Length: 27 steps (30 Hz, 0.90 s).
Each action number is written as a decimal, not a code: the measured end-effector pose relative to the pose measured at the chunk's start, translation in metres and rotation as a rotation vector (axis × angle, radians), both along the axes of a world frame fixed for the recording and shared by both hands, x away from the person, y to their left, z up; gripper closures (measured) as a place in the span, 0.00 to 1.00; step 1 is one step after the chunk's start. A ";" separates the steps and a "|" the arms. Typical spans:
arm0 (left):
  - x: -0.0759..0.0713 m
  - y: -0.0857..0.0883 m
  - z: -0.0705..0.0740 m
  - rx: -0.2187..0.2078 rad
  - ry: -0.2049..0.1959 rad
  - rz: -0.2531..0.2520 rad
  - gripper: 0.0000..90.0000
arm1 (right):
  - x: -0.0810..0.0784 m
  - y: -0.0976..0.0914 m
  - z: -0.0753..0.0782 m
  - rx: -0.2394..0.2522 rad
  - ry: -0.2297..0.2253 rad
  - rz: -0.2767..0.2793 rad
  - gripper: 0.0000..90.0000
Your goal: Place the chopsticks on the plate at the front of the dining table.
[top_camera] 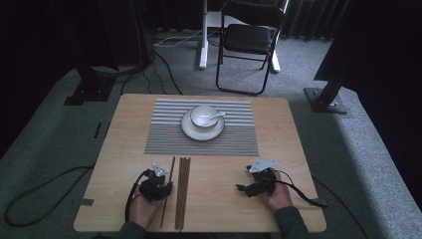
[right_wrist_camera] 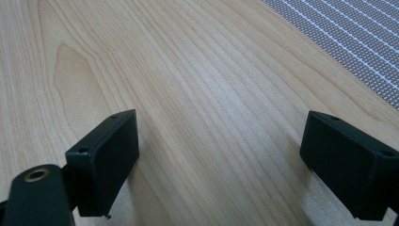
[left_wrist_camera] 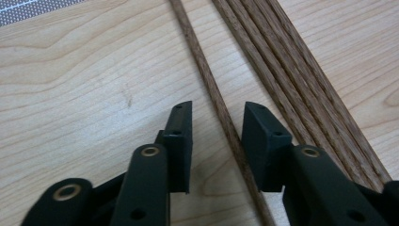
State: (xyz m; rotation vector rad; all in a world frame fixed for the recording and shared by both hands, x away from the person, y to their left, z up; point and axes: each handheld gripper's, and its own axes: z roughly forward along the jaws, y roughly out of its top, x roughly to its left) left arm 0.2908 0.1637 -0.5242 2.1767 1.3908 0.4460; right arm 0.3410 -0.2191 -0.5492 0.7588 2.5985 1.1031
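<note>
A single brown chopstick [top_camera: 170,174] [left_wrist_camera: 202,61] lies apart from a bundle of several more chopsticks [top_camera: 182,191] [left_wrist_camera: 277,52] on the wooden table [top_camera: 124,129]. My left gripper [top_camera: 167,188] [left_wrist_camera: 216,120] is low over the table with its jaws either side of the single chopstick. The jaws are open. There is a clear gap on one side, and the other pad is close to the stick. My right gripper [top_camera: 243,189] [right_wrist_camera: 219,141] rests near the front right of the table, open wide, with bare wood between its jaws.
A striped grey placemat [top_camera: 164,139] [right_wrist_camera: 357,33] lies mid-table, with a white plate [top_camera: 201,132], a bowl [top_camera: 203,117] and a spoon [top_camera: 217,115] on it. A black folding chair [top_camera: 249,40] stands beyond the table. Cables trail on the floor.
</note>
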 end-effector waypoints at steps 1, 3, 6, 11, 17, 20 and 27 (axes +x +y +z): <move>0.001 0.002 0.000 -0.002 -0.002 0.007 0.77 | 0.000 0.000 0.000 0.000 0.000 0.000 0.13; 0.002 0.005 0.000 -0.003 -0.002 0.015 0.82 | 0.000 0.000 0.000 0.000 0.000 0.000 0.13; 0.002 0.007 0.000 -0.009 -0.002 0.026 0.87 | 0.000 0.000 0.000 0.000 0.000 0.000 0.13; 0.004 0.012 0.000 -0.030 0.002 0.051 0.94 | 0.000 0.000 0.000 0.000 0.001 0.000 0.13; 0.005 0.015 -0.001 -0.042 -0.005 0.066 0.94 | 0.000 0.000 0.000 0.000 0.000 0.000 0.13; 0.005 0.015 -0.001 -0.043 -0.007 0.066 0.94 | 0.000 0.000 0.000 0.000 0.000 0.000 0.13; 0.006 0.015 -0.001 -0.050 -0.006 0.065 0.94 | 0.000 0.000 0.000 0.000 0.000 0.000 0.13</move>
